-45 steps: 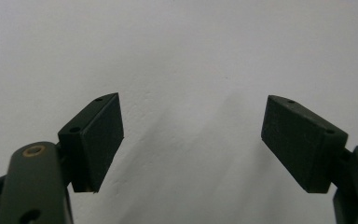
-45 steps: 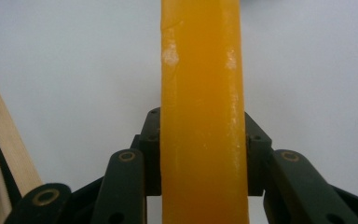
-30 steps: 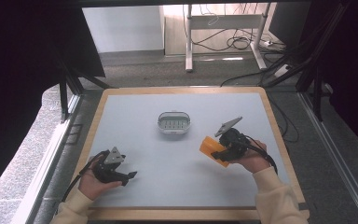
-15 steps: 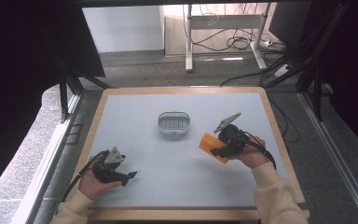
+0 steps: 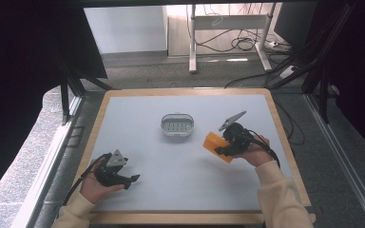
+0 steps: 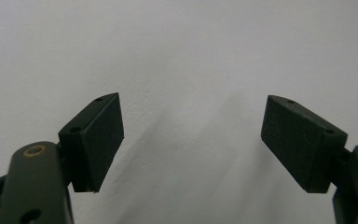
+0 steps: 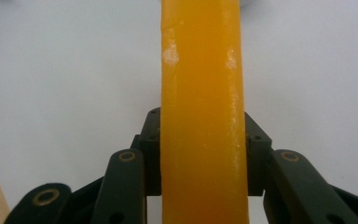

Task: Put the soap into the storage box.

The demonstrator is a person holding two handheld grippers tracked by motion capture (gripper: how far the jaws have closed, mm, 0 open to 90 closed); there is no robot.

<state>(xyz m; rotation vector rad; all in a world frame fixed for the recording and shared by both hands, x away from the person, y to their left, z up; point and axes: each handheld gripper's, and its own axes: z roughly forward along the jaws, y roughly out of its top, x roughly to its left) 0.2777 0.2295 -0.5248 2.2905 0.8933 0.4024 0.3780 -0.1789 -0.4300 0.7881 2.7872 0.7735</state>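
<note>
Orange bar (image 7: 203, 116) — glossy, scuffed white — clamped in right claw (image 7: 203, 158); left claw (image 6: 191, 140) spread apart.

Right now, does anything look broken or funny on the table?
Nothing looks broken or spilled. The orange block has a few pale scuffs on its edge and sits clamped in the right gripper, tilted above the table. The grey dish sits straight.

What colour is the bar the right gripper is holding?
Orange-yellow. The bar shows best in the right gripper view, clamped between the jaws.
</note>
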